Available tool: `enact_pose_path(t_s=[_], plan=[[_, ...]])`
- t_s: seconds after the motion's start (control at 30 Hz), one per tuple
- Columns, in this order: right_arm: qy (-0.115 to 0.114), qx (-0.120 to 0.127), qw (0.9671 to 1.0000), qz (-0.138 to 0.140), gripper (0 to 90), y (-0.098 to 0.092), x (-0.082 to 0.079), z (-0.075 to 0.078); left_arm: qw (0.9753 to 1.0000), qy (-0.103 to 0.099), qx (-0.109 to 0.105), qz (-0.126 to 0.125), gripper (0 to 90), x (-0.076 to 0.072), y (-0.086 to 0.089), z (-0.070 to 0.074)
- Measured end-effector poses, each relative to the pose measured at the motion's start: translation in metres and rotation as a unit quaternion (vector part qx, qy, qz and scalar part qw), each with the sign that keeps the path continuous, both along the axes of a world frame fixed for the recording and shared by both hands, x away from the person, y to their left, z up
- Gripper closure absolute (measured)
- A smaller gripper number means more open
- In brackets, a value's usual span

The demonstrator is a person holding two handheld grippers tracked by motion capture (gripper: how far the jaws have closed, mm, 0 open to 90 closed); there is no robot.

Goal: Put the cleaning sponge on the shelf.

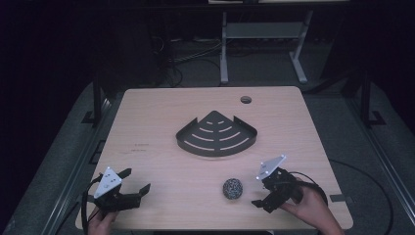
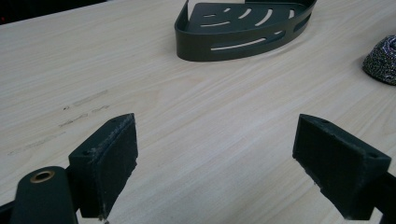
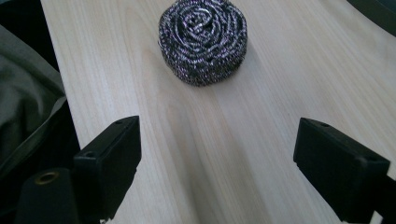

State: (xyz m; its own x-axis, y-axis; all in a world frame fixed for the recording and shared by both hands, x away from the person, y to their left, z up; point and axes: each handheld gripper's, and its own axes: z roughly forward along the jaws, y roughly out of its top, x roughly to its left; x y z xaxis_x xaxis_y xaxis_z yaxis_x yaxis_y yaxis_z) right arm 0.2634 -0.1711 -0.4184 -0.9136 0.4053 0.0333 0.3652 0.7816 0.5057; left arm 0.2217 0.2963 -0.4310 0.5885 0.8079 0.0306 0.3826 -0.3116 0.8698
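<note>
The pale wooden table (image 1: 161, 161) stood in a dark room, with a dark metal quarter-round slotted corner basket (image 1: 217, 133) at its middle. Nearer you than the basket lay a round steel-wool scouring pad (image 1: 233, 188). Your right gripper (image 1: 262, 193), just right of the pad, and your left gripper (image 1: 134, 182), well left of it, were both spread wide, holding nothing.

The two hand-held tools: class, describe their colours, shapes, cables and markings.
The left tool and right tool are both black, each topped by a grey three-cornered plate with small dark dots. Each ends in two blocky black jaws faced with matte, slightly rough pads. A brass-coloured ring sits beside one jaw. A black cable trails from each.
</note>
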Motion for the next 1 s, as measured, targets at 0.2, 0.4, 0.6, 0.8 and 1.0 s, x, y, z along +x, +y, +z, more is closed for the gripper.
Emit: enact_pose_path(t_s=[0.2, 0.4, 0.6, 0.8, 1.0], plan=[[0.006, 0.001, 0.9999, 0.01, 14.6, 0.01, 0.005, -0.001, 1.0, 0.001, -0.001, 0.004, 13.3, 0.0, 0.001, 0.0], [0.01, 0.004, 0.9998, 0.016, 14.6, 0.017, 0.009, -0.001, 1.0, 0.002, 0.0, 0.001, 13.2, 0.0, 0.001, 0.0], [0.008, 0.005, 0.9997, 0.023, 14.6, 0.024, 0.013, 0.001, 1.0, 0.001, -0.001, 0.001, 13.3, 0.0, 0.0, 0.0], [0.011, 0.007, 0.9995, 0.028, 14.6, 0.029, 0.016, 0.001, 1.0, 0.001, 0.0, 0.002, 13.2, 0.0, 0.0, 0.0], [0.014, 0.005, 0.9994, 0.032, 15.0, 0.033, 0.018, -0.001, 1.0, -0.001, 0.001, 0.003, 13.3, 0.0, 0.001, 0.0]])
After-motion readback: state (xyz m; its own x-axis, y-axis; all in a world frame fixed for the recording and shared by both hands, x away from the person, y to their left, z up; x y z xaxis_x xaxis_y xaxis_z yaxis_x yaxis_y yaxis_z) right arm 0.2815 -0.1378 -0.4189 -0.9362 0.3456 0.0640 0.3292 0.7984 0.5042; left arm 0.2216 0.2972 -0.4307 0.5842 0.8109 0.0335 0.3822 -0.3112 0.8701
